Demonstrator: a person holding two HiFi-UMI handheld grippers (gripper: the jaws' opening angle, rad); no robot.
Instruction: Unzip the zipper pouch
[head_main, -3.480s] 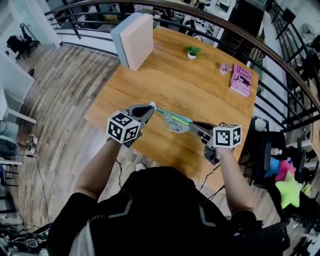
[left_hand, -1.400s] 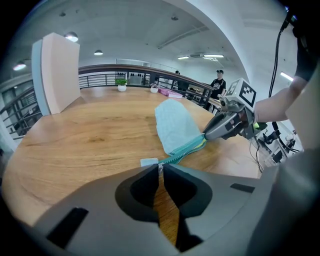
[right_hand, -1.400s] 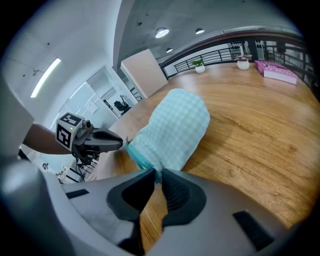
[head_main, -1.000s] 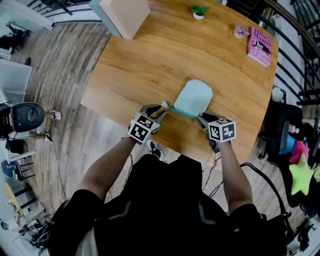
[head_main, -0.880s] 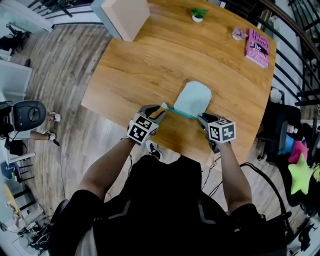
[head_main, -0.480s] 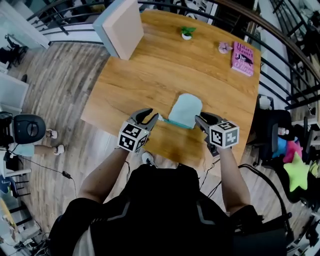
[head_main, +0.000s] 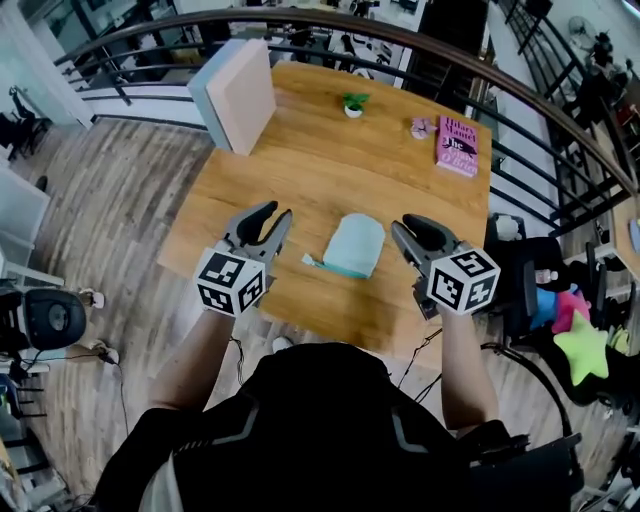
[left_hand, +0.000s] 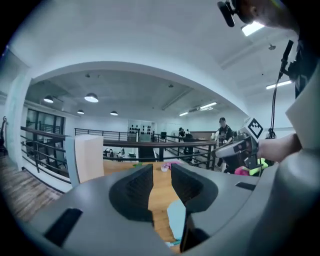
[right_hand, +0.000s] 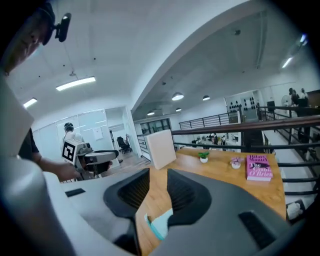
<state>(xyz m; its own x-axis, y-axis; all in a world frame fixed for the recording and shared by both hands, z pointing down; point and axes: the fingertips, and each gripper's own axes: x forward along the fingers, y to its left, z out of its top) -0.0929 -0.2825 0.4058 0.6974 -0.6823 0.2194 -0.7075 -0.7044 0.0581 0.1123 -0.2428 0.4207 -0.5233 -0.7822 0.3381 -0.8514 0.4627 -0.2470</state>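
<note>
The pale teal zipper pouch (head_main: 354, 243) lies flat on the wooden table (head_main: 300, 150), its zipper edge toward me. Neither gripper touches it. My left gripper (head_main: 278, 212) hovers to its left, jaws apart and empty. To the pouch's right is my right gripper (head_main: 404, 226), its jaws closing with nothing between them. In the left gripper view the pouch (left_hand: 176, 225) shows below the left gripper (left_hand: 161, 170), and the right gripper (left_hand: 240, 148) appears beyond. The right gripper view has the pouch (right_hand: 161, 223) under the right gripper (right_hand: 157, 175).
A tall pink-and-grey box (head_main: 240, 92) stands at the table's far left. At the far edge are a small potted plant (head_main: 352, 103), a small pink object (head_main: 420, 127) and a pink book (head_main: 457, 145). A railing curves behind; a chair with bright toys (head_main: 575, 345) is at the right.
A second ago both grippers held the ends of the pouch's near edge. They have let go and drawn apart, and the pouch now lies alone on the table.
</note>
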